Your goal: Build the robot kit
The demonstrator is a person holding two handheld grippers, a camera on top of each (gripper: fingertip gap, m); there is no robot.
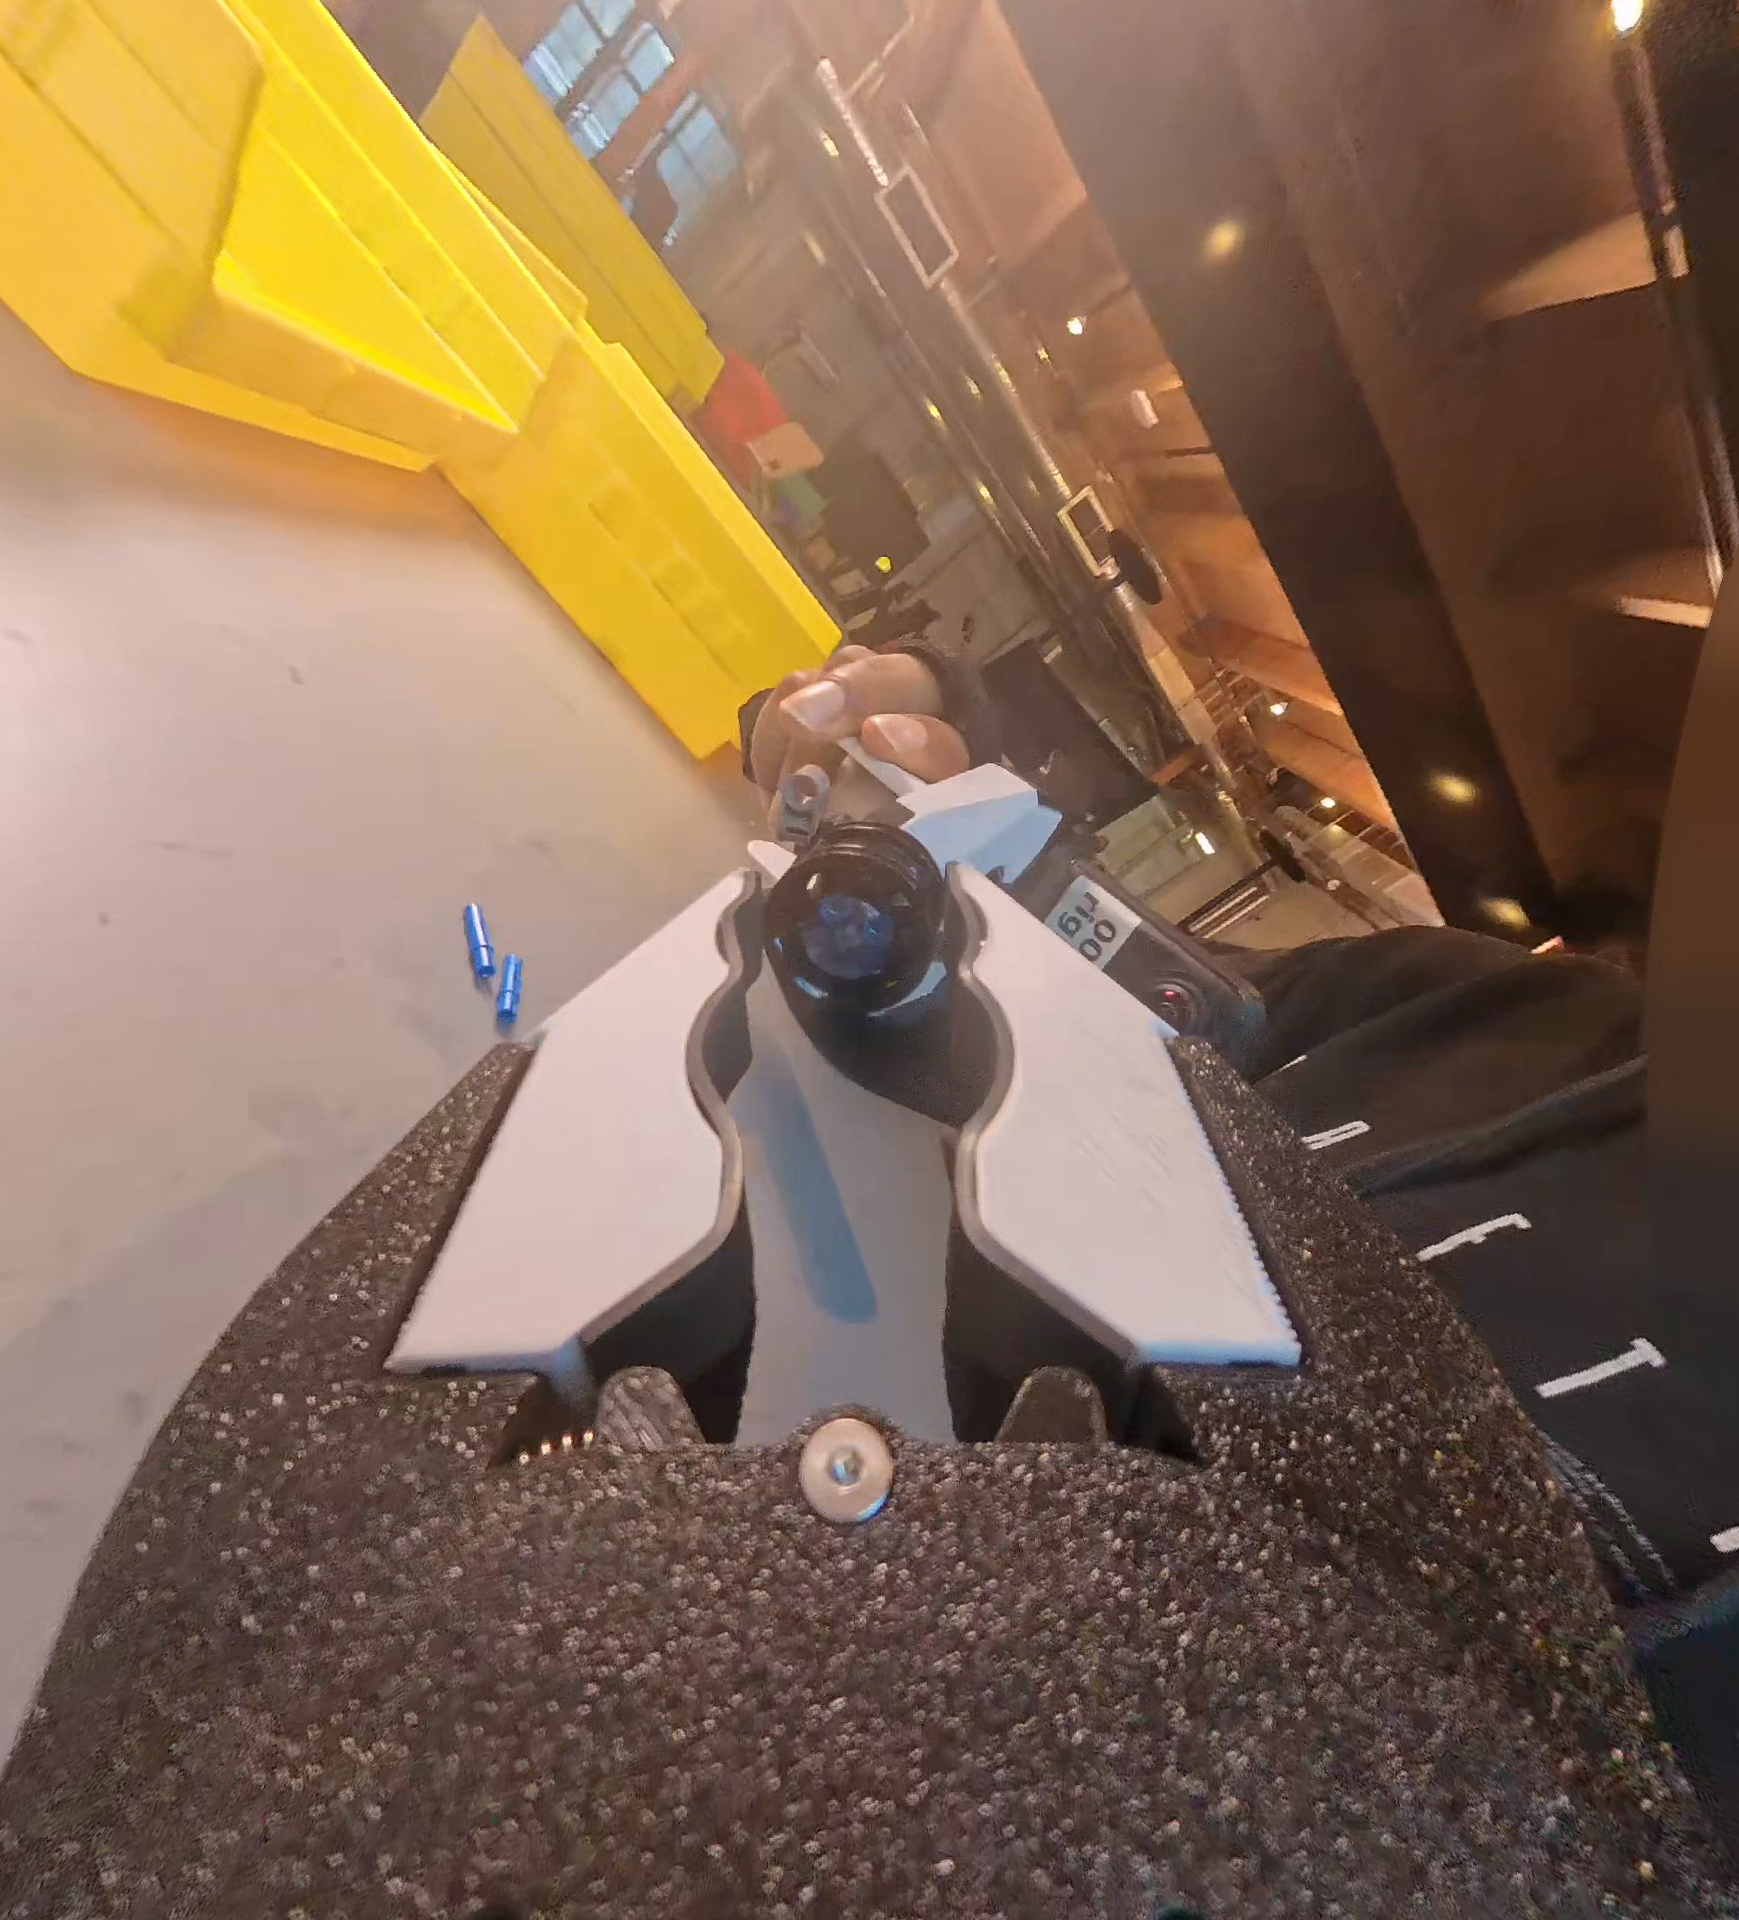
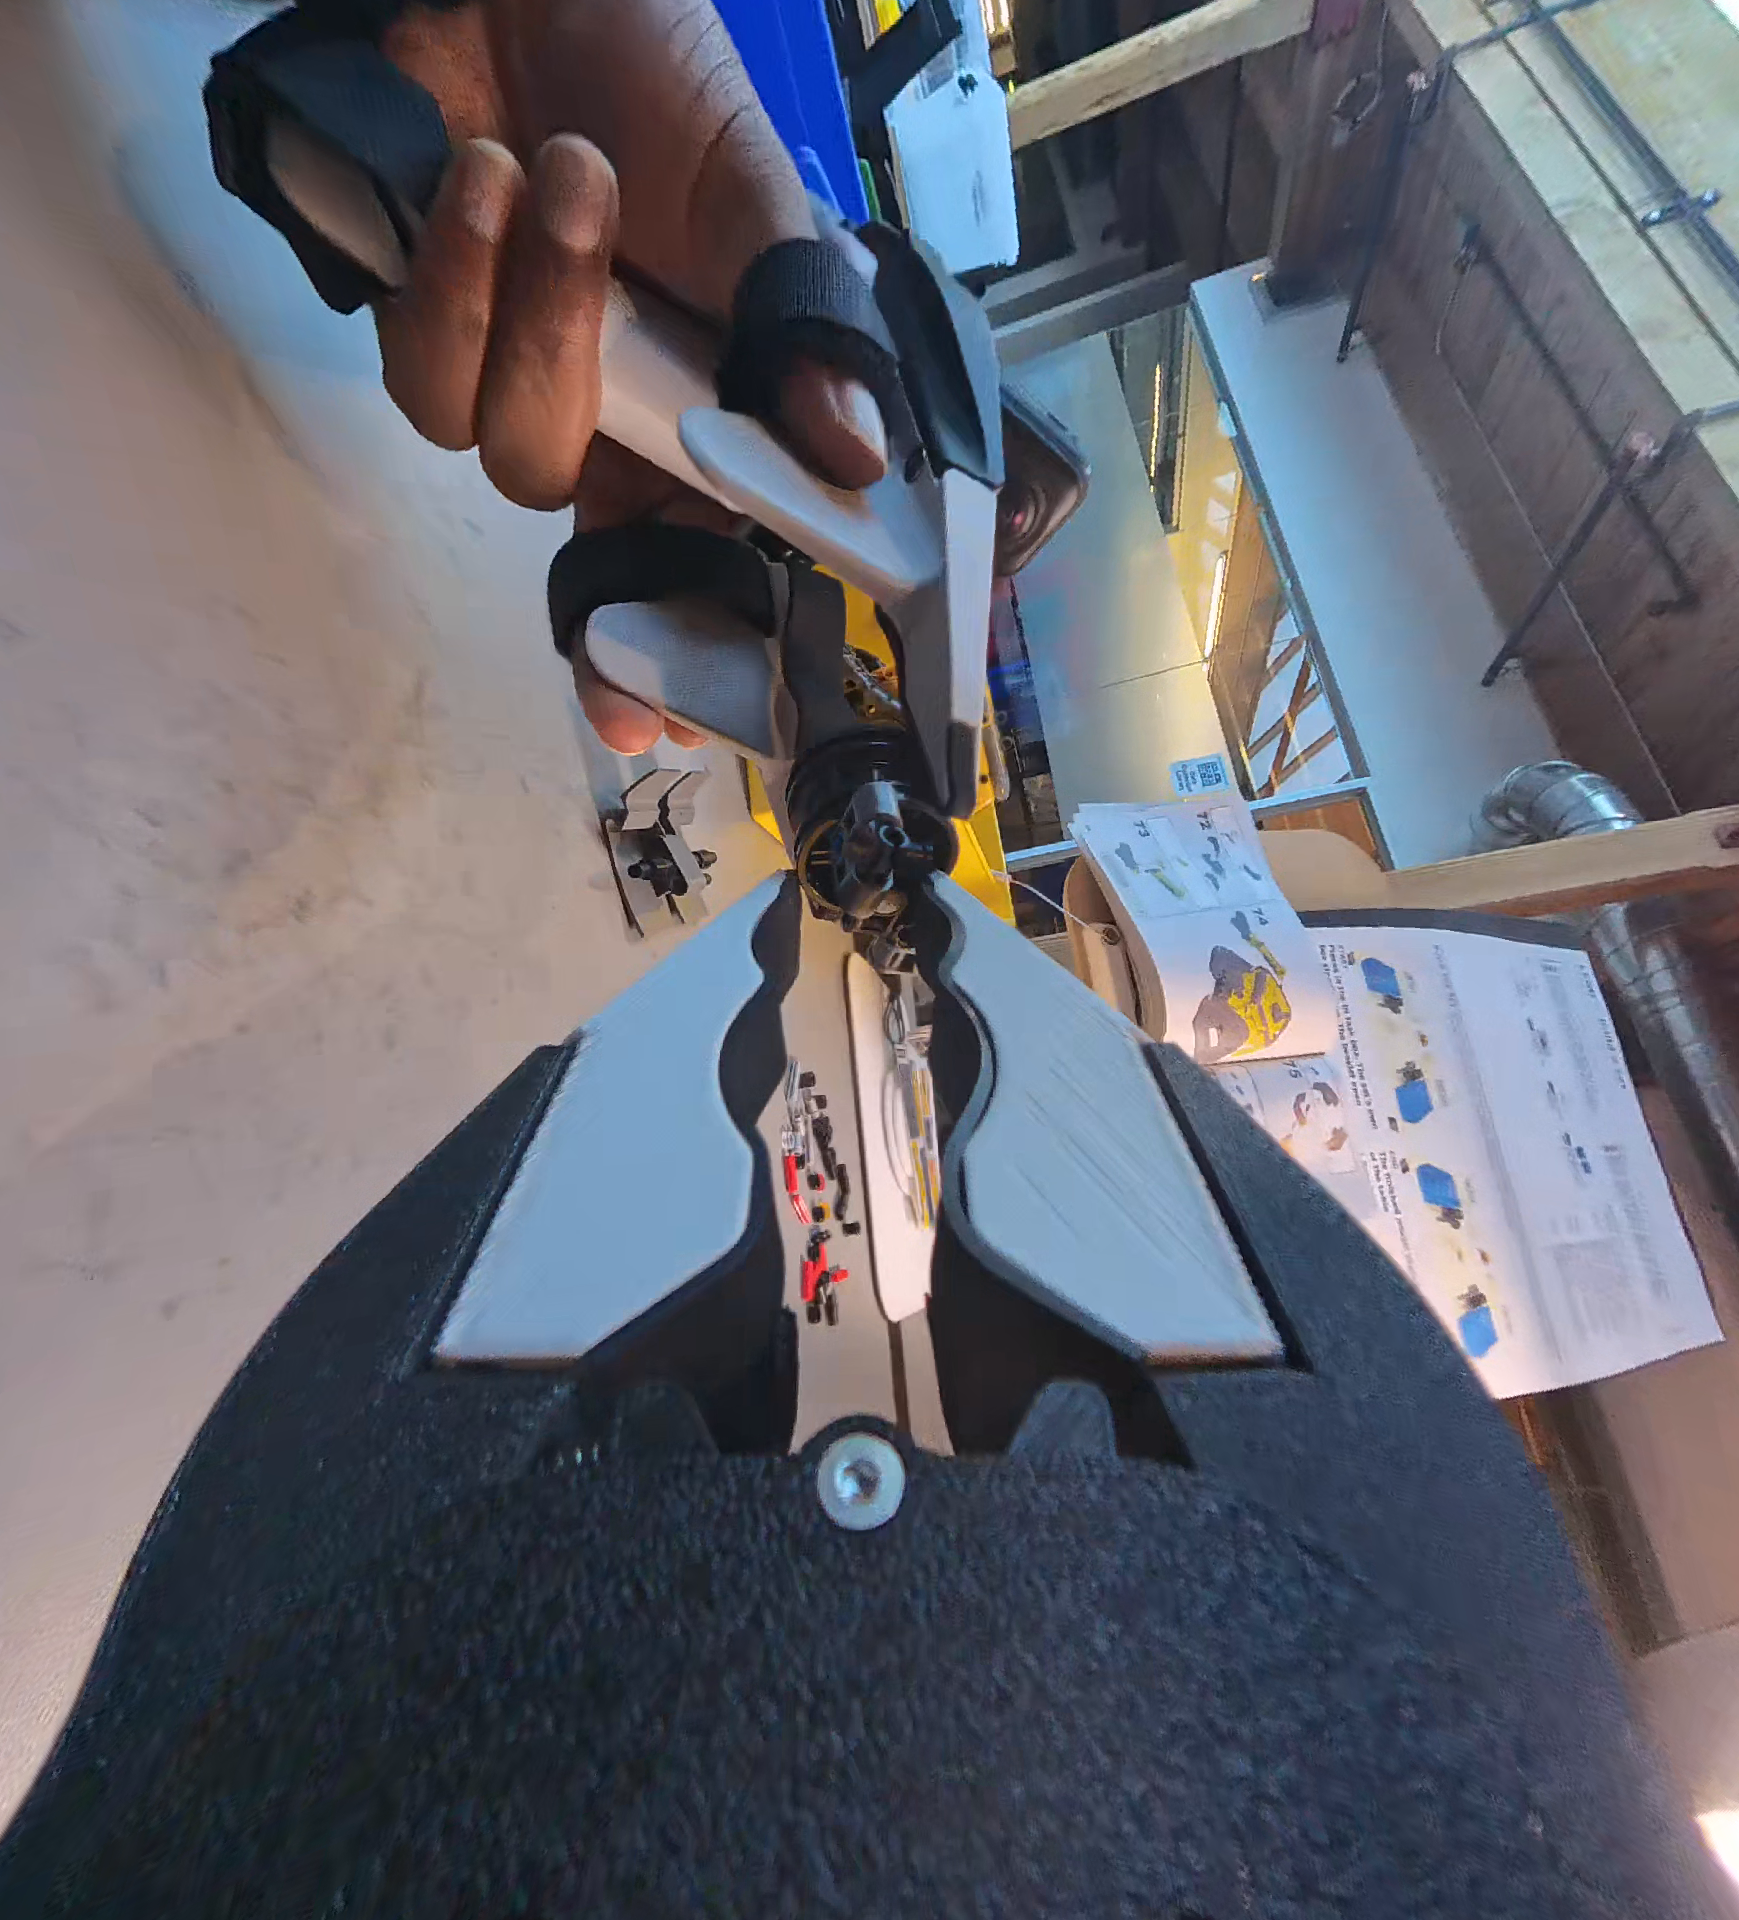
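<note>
In the left wrist view my left gripper [image 1: 854,883] is shut on a black wheel [image 1: 849,920] with a blue hub and holds it above the table. My right gripper [image 1: 875,831] meets the wheel from the far side, next to a small grey connector [image 1: 803,795]. In the right wrist view my right gripper [image 2: 860,883] has its tips closed around a black axle piece [image 2: 870,831] on the wheel's [image 2: 823,831] face. The left gripper's finger [image 2: 958,644], held by a hand [image 2: 553,260], reaches down onto the wheel.
Two blue pins [image 1: 491,961] lie on the grey table [image 1: 169,831] beside yellow bins [image 1: 325,260]. A grey part with black pins [image 2: 657,852], several small black and red parts [image 2: 818,1195], a white tray [image 2: 880,1247], an open instruction booklet [image 2: 1229,935] and a printed sheet [image 2: 1530,1143] lie below. Both grippers' tips are close together, under 4 cm apart.
</note>
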